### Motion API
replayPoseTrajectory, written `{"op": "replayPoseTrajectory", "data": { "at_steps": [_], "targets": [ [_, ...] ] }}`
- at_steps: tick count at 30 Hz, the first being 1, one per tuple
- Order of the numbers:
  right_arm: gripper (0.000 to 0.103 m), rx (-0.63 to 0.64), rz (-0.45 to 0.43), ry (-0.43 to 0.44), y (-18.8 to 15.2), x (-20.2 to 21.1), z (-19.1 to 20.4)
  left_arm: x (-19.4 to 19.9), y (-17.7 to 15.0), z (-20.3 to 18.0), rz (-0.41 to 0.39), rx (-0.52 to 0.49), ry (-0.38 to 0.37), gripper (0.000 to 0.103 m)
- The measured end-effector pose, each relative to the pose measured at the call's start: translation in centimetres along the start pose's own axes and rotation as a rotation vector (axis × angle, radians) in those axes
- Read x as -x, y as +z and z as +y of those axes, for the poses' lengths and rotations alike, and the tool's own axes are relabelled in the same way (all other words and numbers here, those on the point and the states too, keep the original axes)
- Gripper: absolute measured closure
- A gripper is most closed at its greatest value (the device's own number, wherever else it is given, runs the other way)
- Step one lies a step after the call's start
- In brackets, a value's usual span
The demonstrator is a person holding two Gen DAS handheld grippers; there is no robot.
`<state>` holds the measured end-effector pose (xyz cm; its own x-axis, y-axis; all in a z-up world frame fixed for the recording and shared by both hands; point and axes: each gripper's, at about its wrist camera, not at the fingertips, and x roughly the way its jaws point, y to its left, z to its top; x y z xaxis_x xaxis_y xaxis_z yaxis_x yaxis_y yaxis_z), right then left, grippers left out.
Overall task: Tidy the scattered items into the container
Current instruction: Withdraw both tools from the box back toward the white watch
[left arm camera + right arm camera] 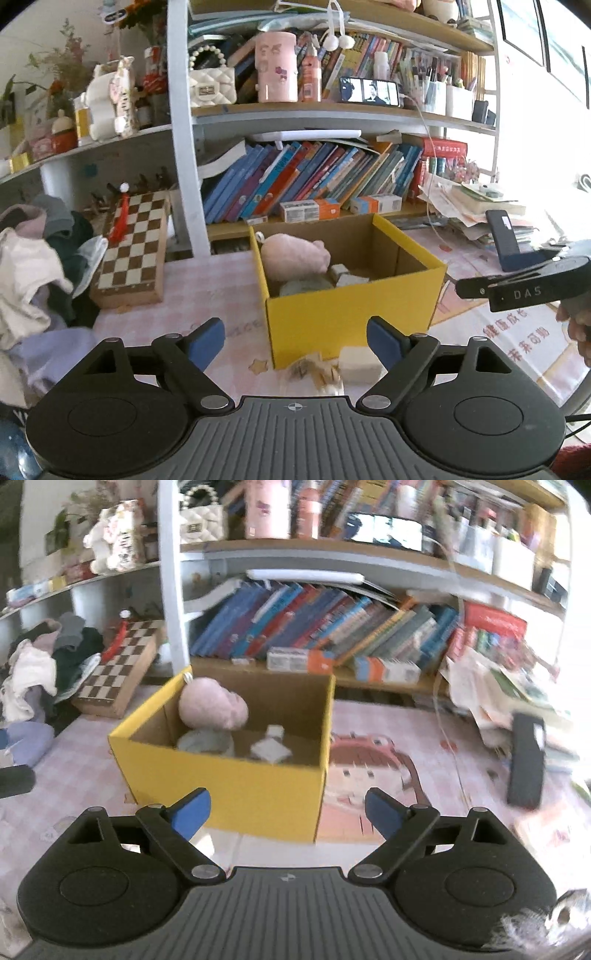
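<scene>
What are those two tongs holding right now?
Nothing. The left tongs and right tongs are both open and empty; a white block lies on the table near the yellow box.

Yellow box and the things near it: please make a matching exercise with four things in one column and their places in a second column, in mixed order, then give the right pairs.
Things:
1. pink plush toy
2. white block
3. chessboard
4. phone with lit screen

Places:
A. on the table, left of the yellow box
B. up on a shelf among books
C. inside the yellow box
D. on the table just in front of the yellow box, near the left claw

Pairs: 1-C, 2-D, 3-A, 4-B
</scene>
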<state>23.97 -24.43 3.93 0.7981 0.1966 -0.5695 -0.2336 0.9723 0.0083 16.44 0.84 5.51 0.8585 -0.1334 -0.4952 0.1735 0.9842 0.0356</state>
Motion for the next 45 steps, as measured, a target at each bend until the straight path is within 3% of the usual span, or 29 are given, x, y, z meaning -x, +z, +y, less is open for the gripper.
{"op": "replayPoseTrajectory", "data": {
  "at_steps": [10,16,26,40,45],
  "targets": [
    [0.008,-0.022,0.035,-0.056,-5.0,3.4,1.8,2.6,-3.6,0.7,0.042,0.071,0.025,0.016],
    [0.007,-0.012,0.084,-0.035,-7.2,4.1,3.2,2.8,-5.3,0.2,0.082,0.051,0.017,0.014],
    [0.006,0.091,0.187,0.042,-10.3,3.5,7.0,1.4,-8.4,-1.8,0.226,-0.019,-0.043,0.013],
    [0.006,0.164,0.208,0.05,-10.1,2.6,8.4,0.4,-8.8,-2.6,0.225,-0.08,-0.037,0.013],
    [0.006,0.19,0.198,0.038,-9.5,2.4,8.4,0.1,-8.2,-2.9,0.209,-0.097,-0.016,0.006]
  ]
}}
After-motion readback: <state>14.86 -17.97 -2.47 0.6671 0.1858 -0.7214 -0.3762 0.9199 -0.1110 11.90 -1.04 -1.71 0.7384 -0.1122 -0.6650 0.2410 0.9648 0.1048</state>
